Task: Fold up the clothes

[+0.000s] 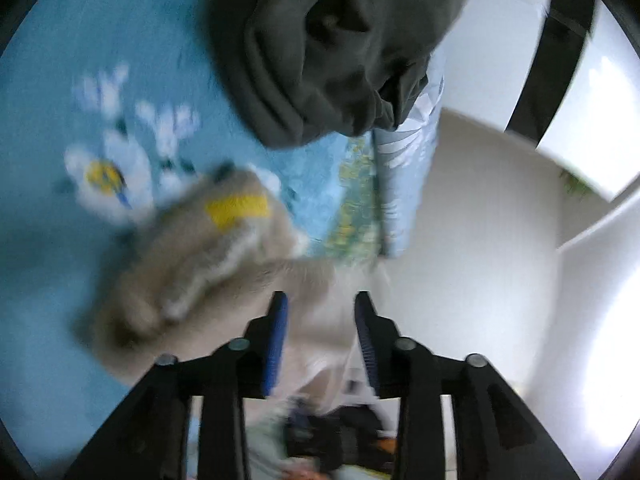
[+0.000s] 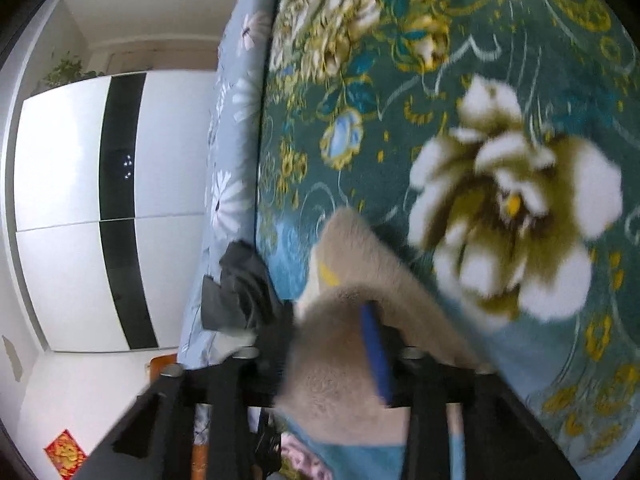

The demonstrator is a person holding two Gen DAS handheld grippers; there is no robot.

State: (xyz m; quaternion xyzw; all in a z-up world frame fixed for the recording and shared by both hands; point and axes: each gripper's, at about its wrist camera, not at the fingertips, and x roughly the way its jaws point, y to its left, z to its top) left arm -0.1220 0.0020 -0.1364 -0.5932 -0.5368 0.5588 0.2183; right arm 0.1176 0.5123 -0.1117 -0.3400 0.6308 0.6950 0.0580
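The beige fuzzy garment (image 1: pixel 192 264) lay bunched on the blue floral blanket (image 1: pixel 52 92) that covered the bed, a yellow patch (image 1: pixel 237 209) showing on its upper fold; in the left wrist view its nearer edge ran in between the fingers of the left gripper (image 1: pixel 322 340), whose blue pads (image 1: pixel 278 344) stood apart with a clear gap on either side of the cloth, so they were open and pressing on nothing; motion blur softened the garment's outline there. Beyond it, near the blanket's far edge, a dark grey garment (image 1: pixel 320 48) sat in a rumpled heap, well apart from the beige one. In the right wrist view the same beige fuzzy garment (image 2: pixel 352 344) draped over the right gripper (image 2: pixel 328 336); one blue pad (image 2: pixel 376 352) showed against the pile while the other finger was hidden under the cloth, so the fingers looked parted with the fabric loose between them rather than clamped. The blanket's large white and olive flower (image 2: pixel 508 216) lay just beside the garment; a white wardrobe (image 2: pixel 60 208) with a dark stripe stood past the bed's edge.
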